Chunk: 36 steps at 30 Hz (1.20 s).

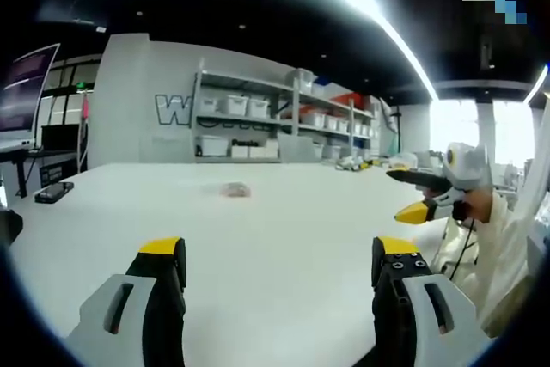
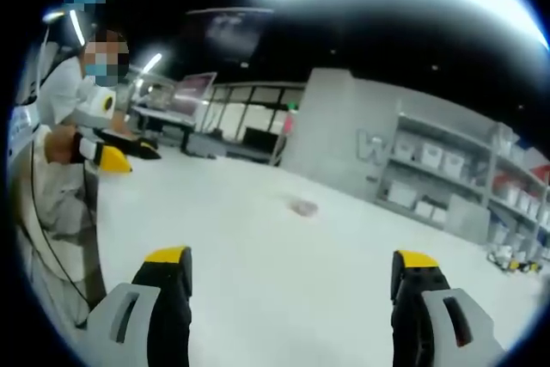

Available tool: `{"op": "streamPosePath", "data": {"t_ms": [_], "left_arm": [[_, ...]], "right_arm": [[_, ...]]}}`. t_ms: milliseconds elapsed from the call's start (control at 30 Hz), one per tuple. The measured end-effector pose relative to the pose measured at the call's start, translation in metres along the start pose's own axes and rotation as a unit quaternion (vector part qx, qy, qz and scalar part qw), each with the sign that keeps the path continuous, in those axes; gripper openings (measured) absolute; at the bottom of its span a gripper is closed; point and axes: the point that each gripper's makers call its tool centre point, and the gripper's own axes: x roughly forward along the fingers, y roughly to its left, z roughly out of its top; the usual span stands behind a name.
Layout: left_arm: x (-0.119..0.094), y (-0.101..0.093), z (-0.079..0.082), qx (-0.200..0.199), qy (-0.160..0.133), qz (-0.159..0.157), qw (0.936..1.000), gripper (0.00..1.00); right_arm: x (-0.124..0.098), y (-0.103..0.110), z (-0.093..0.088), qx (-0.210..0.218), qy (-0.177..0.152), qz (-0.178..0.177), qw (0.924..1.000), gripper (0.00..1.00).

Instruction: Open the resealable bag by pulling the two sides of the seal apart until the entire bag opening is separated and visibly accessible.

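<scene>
Left gripper: hovering above the white table, jaws standing wide apart w/ nothing between them; yellow-tipped fingers rising from the near edge of the left gripper view.
Right gripper: also hanging over the table, jaws spread apart, gripping nothing; yellow tips showing at the near edge of the right gripper view.
Bag: lying flat on the table, well apart from both grippers, toward the far side and a bit left of center in the left gripper view. In the right gripper view it is sitting far ahead, roughly btwn the two jaws' lines. Too small and blurred to tell whether the seal is open or closed.
Person: a person in pale clothing is standing at the right of the table in the left gripper view, holding a yellow-tipped tool. The same figure is appearing at the left in the right gripper view, w/ a yellow-tipped tool over the table edge.
Table extras: a dark flat item is resting near the far left edge.
Background: shelves w/ white bins are lining the far wall; a monitor is glowing at far left.
</scene>
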Motion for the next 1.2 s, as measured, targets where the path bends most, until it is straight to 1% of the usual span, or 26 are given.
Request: {"op": "streamPosePath", "data": {"t_ms": [567, 1200], "left_arm": [[-0.0017, 0.0008, -0.0001, -0.001, 0.0, 0.002, 1.0, 0.87], [-0.004, 0.0015, -0.0021, 0.002, 0.003, 0.005, 1.0, 0.86]], "right_arm": [[0.0014, 0.0003, 0.0036, -0.011, -0.001, 0.003, 0.9999, 0.98], [0.0097, 0.0008, 0.0058, -0.024, -0.001, 0.011, 0.9997, 0.97]]}}
